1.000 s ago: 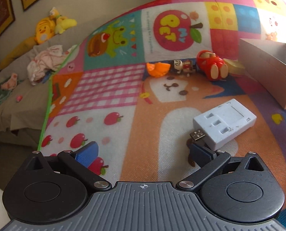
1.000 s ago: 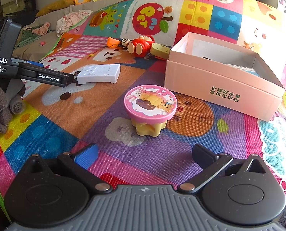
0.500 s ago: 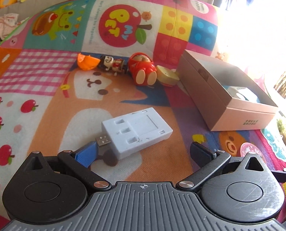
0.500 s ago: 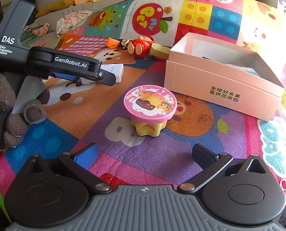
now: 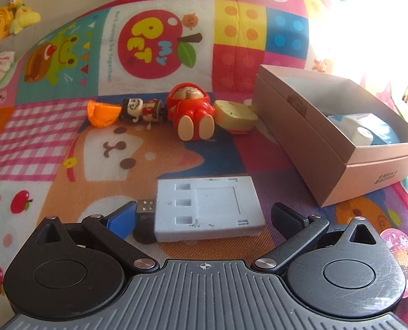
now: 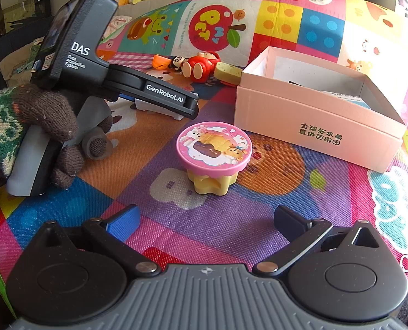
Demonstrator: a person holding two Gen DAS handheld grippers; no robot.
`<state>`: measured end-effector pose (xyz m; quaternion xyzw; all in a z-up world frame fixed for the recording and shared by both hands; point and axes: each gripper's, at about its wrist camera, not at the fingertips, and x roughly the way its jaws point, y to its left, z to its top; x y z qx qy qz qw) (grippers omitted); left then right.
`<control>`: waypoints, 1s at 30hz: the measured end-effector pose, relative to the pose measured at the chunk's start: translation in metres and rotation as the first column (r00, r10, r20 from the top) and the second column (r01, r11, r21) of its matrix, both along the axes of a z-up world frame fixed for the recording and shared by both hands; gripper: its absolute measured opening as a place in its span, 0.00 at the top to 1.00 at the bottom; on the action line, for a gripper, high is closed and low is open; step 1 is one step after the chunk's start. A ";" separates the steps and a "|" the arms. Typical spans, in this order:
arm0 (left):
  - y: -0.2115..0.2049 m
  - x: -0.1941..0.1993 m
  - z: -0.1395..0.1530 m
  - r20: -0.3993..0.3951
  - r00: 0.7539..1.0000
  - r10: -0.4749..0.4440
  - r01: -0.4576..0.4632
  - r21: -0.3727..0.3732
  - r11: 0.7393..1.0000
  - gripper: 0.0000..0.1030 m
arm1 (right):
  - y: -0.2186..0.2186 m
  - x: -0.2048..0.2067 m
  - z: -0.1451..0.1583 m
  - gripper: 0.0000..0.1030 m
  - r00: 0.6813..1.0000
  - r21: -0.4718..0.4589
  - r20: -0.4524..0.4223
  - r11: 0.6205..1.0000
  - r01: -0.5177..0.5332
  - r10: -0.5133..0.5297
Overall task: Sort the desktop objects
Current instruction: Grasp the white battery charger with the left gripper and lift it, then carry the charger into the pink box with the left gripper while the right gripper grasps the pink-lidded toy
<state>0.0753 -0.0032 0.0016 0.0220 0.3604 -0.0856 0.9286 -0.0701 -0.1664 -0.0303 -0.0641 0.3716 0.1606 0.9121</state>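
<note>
The pink box (image 5: 308, 126) sits open on the right of the mat (image 5: 66, 143), with a blue and white thing (image 5: 369, 132) inside. The white charger (image 5: 208, 209) lies flat between the left gripper (image 5: 204, 217)'s wide-apart fingers. The right gripper (image 6: 205, 220) is wide apart too, near a pink round toy (image 6: 213, 148).

Matt white plastic adapter (image 5: 208, 209); glossy red plastic doll (image 5: 191, 110); matt pink cardboard box (image 6: 316, 126); textured woven play mat (image 6: 217, 225); knitted wool glove (image 6: 25, 126).
</note>
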 end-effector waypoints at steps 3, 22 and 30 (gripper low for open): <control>-0.008 0.005 0.000 0.005 1.000 -0.010 0.010 0.042 0.999 0.00 | 0.000 0.000 0.000 0.00 1.000 0.001 0.000 1.000 0.000 0.000; 0.039 -0.101 0.003 0.021 0.996 -0.081 0.081 -0.009 0.997 0.06 | 0.001 0.002 0.002 0.00 1.000 -0.006 -0.012 1.000 0.004 -0.004; 0.041 -0.102 0.003 0.025 0.996 -0.090 0.091 -0.037 0.995 0.03 | -0.006 0.010 0.024 0.00 0.993 0.021 0.075 0.996 0.092 -0.093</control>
